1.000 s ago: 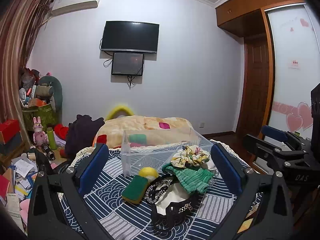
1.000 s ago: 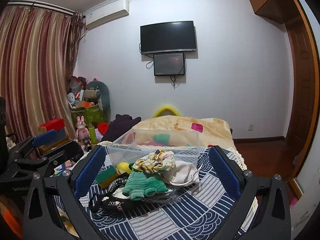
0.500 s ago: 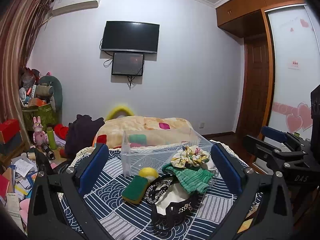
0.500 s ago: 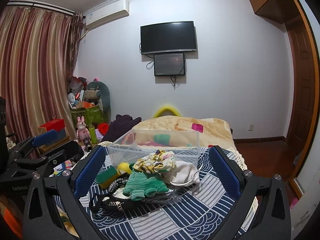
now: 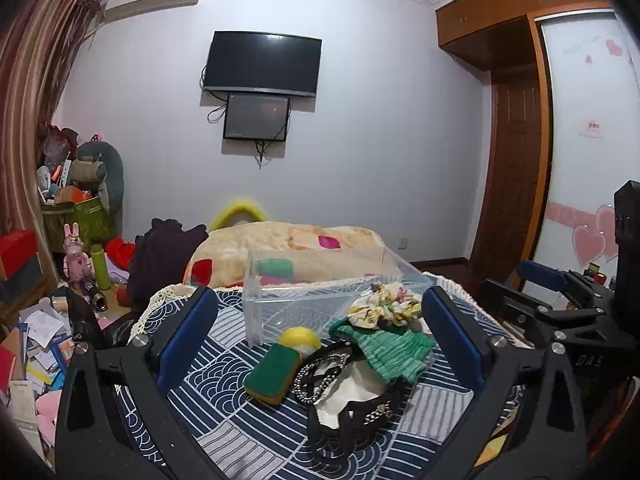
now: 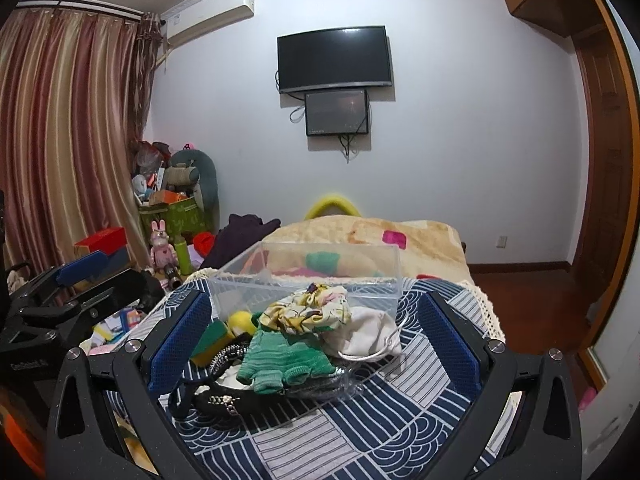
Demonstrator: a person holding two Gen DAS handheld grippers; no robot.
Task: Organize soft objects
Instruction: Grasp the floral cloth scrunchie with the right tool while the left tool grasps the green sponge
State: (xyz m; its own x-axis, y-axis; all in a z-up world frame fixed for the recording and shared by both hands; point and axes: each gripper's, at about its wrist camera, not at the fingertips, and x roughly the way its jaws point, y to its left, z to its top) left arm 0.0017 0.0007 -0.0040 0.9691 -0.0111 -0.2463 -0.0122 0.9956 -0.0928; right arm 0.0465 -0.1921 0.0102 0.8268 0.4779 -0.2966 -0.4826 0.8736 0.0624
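I am holding my left tool [image 5: 320, 312] spread wide and empty above the surface [image 5: 224, 436], and nothing is shifting from a second ago, so sorting is not yet starting. Left to right, the green sponge [image 5: 271, 370], yellow ball [image 5: 299, 338], green knit piece [image 5: 386, 350] and floral scrunchie [image 5: 384, 309] are lying heaped just before the empty clear bin [image 5: 320, 300]. My right tool [image 6: 314, 326] is likewise hanging spread and empty, framing the pile.
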